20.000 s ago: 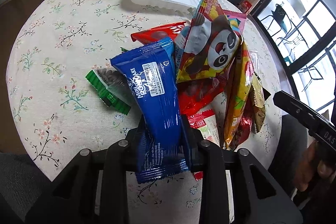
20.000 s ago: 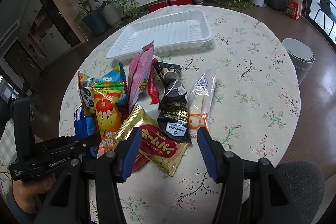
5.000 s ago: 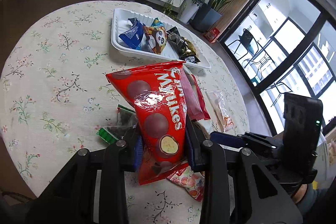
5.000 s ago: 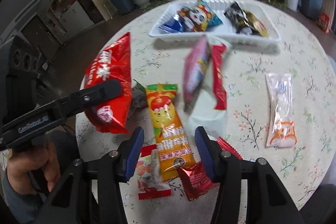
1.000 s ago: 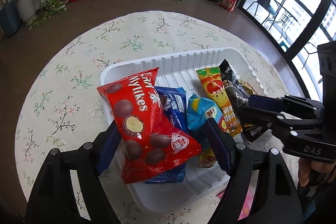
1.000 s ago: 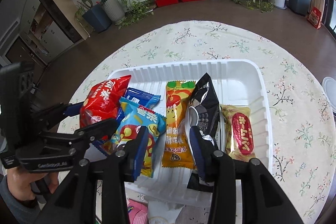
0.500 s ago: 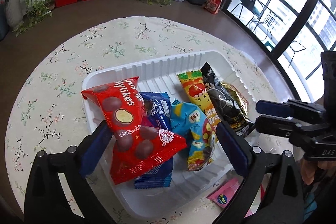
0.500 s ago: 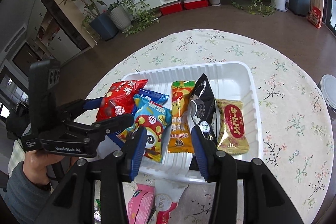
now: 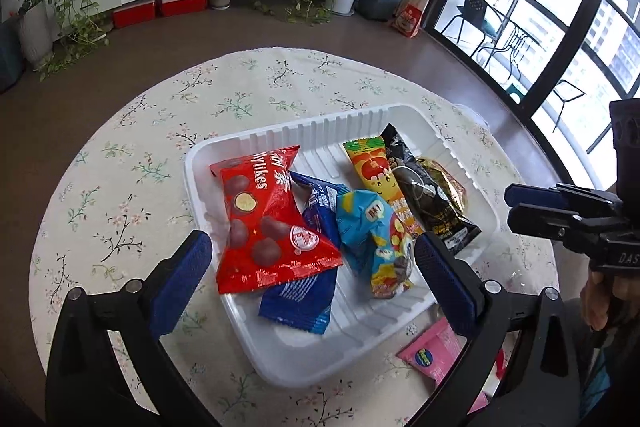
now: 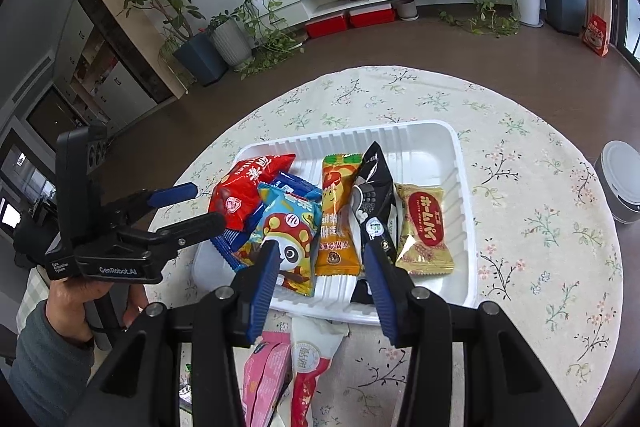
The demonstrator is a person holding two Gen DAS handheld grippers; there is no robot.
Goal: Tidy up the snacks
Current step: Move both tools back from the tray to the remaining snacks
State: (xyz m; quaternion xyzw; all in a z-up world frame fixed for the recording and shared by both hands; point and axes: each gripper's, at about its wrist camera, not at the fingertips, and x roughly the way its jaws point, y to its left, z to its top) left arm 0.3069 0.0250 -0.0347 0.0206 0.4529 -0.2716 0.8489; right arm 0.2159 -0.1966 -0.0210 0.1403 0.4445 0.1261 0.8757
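Sorting snacks into the white tray (image 9: pixel 208 163)

I'm holding my left gripper (image 9: pixel 312 259) wide apart and empty above the red bag (image 9: pixel 268 223), which is lying in the tray's left end on the blue packet (image 9: pixel 308 287), long axis running toward me. My right gripper (image 10: pixel 320 267) is gaping empty too. The bag looks light, crinkly and slippery; I'm judging a crimped end seam the safest hold.

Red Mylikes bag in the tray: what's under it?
The red Mylikes bag lies partly on a blue packet, in the white tray. Whatever lies beneath its middle is covered.
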